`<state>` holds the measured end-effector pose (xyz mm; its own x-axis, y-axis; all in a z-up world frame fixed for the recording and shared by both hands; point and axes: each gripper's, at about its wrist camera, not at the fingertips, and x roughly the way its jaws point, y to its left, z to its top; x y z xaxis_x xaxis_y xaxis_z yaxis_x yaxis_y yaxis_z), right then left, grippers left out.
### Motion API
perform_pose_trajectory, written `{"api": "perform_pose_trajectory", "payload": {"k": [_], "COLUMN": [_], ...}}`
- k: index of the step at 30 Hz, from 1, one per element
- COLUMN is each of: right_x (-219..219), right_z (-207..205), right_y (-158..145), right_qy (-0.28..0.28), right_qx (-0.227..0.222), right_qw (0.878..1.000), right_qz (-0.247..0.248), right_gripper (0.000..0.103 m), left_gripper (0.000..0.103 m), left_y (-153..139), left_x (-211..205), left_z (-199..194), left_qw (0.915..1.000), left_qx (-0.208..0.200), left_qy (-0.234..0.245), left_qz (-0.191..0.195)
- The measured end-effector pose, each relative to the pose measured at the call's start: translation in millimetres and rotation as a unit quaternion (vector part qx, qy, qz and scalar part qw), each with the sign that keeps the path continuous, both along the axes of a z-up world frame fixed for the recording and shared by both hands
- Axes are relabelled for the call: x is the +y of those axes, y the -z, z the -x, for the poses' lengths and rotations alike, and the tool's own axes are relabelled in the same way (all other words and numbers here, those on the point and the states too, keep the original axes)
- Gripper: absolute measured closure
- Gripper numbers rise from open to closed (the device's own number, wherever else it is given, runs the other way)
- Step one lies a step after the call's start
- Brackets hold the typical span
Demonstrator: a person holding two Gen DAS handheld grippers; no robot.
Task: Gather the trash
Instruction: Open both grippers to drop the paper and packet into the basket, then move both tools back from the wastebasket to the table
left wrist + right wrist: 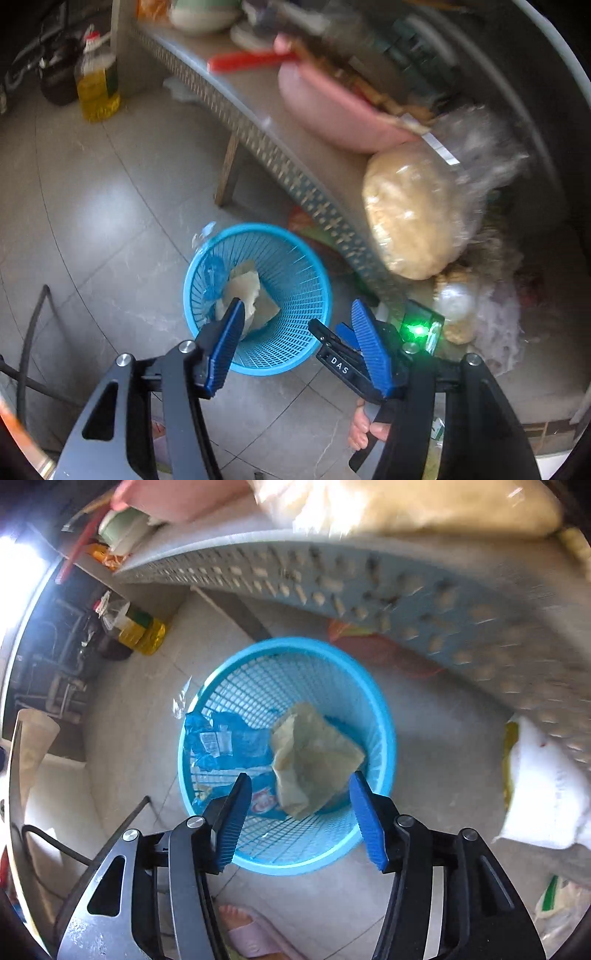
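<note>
A blue mesh waste basket (291, 266) stands on the tiled floor beside a table; it also shows in the right wrist view (373, 698). Inside lie a crumpled beige paper (314, 757), which also shows in the left wrist view (245, 291), and a blue plastic wrapper (229, 746). My left gripper (297, 310) is open and empty above the basket. My right gripper (299, 786) is open and empty right over the basket's mouth, with the paper just beyond its fingertips. The right gripper's fingers (340, 354) also show in the left wrist view.
A table with a perforated edge (258, 140) holds a pink bowl (332, 107), a bag of beige food (410, 210) and clutter. A yellow oil bottle (98, 85) stands on the floor. A white sack (546, 786) lies at right. A slippered foot (243, 923) is below.
</note>
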<state>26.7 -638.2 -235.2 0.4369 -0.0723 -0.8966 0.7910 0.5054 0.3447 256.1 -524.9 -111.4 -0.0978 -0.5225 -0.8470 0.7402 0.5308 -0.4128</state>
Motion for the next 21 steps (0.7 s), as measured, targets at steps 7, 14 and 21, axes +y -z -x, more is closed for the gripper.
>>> {"api": "perform_pose_trajectory", "payload": {"k": [7,14,21], "right_x": [45.2,104.8,144.7], "right_z": [38.7,60.6,58.8], "right_y": [-55.5,-132.7,-202.4], "right_qy": [-0.021,-0.092,-0.151], "right_qx": [-0.023,-0.075,-0.108], "right_qw": [0.997,0.98,0.958], "right_qz": [0.078,0.157,0.217], "right_gripper": [0.047,0.03,0.009], "left_gripper": [0.028,0.016,0.015], "left_y": [-84.4,-131.5,-141.1], "left_x": [68.9,175.6,277.5], "left_z": [36.8,70.7,92.3], "left_qw": [0.995,0.9849,0.9701], "left_qx": [-0.08,-0.135,-0.192], "left_qy": [0.013,-0.03,-0.115], "left_qz": [0.059,0.104,0.095]}}
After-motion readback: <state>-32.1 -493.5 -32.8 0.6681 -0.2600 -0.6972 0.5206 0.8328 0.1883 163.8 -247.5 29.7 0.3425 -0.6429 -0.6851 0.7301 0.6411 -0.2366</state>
